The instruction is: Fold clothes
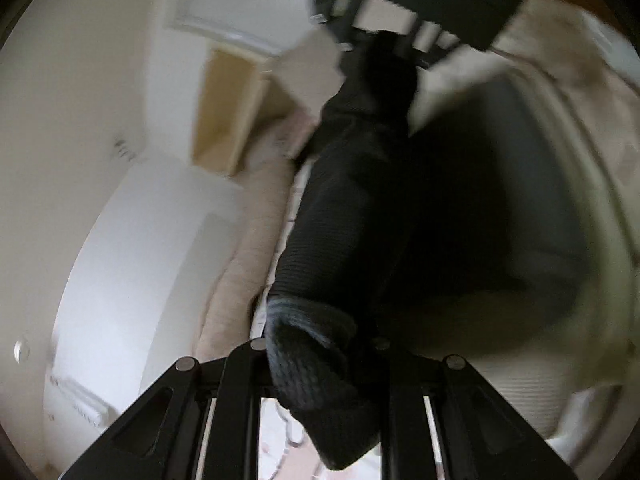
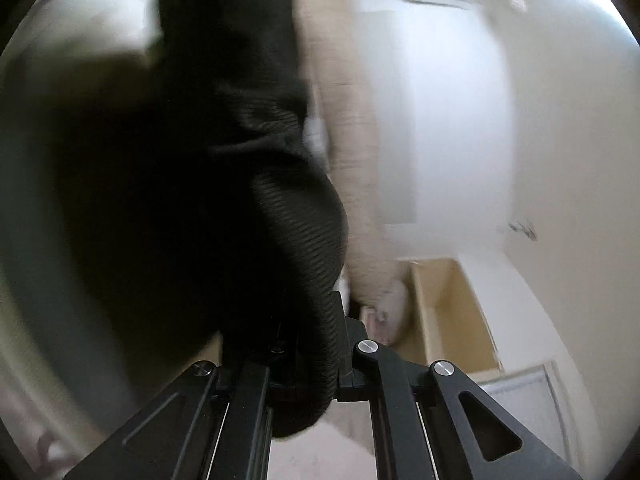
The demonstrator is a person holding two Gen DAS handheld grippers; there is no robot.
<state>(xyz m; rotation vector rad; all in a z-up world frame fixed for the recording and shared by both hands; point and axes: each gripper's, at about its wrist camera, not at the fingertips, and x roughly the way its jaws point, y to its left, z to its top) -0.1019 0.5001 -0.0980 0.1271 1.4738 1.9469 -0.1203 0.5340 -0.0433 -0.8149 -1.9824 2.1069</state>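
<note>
A: How did the left gripper (image 1: 320, 364) stand?

B: Its jaws were nearly closed, clamped on a bunched edge of the black knit garment (image 1: 352, 208). The cloth ran taut from there toward the right gripper (image 1: 394, 36), which showed at the top of the left wrist view, blurred.

A: And the right gripper (image 2: 306, 364) in its own view?

B: Its jaws were fully closed, pinching a ribbed fold of the same black knit garment (image 2: 240, 140). The rest of the cloth hung away to the left of the fingers.

A: Where was the garment, then?

B: It was held between the two grippers, above a beige bed (image 1: 560, 184). Whether any of it touched the bed could not be told. A white wall (image 2: 460, 120) and a tan doorway (image 2: 452, 308) lay beyond, both blurred.
</note>
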